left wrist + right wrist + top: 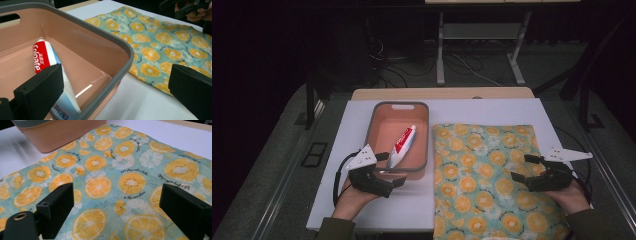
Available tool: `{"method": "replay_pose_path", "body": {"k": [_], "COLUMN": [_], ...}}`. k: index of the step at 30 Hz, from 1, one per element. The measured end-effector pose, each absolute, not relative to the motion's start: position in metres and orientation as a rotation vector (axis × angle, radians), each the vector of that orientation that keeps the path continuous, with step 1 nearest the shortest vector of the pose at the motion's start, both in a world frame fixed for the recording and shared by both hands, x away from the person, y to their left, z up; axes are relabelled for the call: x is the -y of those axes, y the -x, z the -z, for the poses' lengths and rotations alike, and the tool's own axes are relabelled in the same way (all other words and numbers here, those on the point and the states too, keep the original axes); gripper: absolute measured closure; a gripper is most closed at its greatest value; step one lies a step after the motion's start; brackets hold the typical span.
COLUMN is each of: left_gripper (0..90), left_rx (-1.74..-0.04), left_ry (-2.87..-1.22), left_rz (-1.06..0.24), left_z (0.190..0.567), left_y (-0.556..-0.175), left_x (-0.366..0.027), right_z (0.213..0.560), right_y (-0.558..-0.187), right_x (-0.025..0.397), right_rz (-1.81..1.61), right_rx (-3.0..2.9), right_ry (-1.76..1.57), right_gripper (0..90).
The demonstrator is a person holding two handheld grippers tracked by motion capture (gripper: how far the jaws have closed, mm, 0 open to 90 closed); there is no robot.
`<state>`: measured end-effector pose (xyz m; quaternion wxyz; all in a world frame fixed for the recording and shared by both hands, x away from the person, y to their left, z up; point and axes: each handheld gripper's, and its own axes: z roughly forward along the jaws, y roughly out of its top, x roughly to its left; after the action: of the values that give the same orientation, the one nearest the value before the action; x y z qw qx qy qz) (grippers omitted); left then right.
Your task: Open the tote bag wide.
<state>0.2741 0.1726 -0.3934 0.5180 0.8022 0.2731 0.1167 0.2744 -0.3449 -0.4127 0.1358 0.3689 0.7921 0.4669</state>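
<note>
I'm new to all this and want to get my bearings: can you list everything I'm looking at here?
Toothpaste tube: one, red, white and blue, lying in the basin.
Basin: one, pink with grey rim, left of the cloth.
Cloth: one, teal with orange slices, flat on the table's right.
Table: one, white top.
Left gripper: one, black, open at the basin's near rim.
Right gripper: one, black, open over the cloth.
</note>
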Motion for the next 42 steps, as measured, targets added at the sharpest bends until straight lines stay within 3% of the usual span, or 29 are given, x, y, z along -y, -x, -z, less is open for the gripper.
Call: {"method": "replay_pose_path", "body": {"k": [8,20,31,42], "left_gripper": [0.0,0.0,0.0,0.0], "left_rx": [-0.658,-0.653,-0.646,-0.646], "left_ry": [-1.924,-1.914,-1.917,-1.919], "left_rz": [-0.279,-0.271,-0.270,-0.267], "left_z": [0.393,0.392,0.391,0.391], "left_y": [-0.273,-0.271,-0.270,-0.270], "left_x": [-0.172,-0.170,-0.168,-0.168], "right_z": [0.413,0.417,0.438,0.428], "right_y": [-0.280,-0.328,-0.355,-0.395], "right_x": [0.344,0.334,0.342,0.363], "right_rz": [-1.332,-1.198,-1.045,-1.070], "right_rx": [-2.302,-2.355,-2.384,-2.260], "right_ry": [-1.083,-1.108,-1.196,-1.299], "right_gripper": [12.0,12.1,13.6,14.0]}}
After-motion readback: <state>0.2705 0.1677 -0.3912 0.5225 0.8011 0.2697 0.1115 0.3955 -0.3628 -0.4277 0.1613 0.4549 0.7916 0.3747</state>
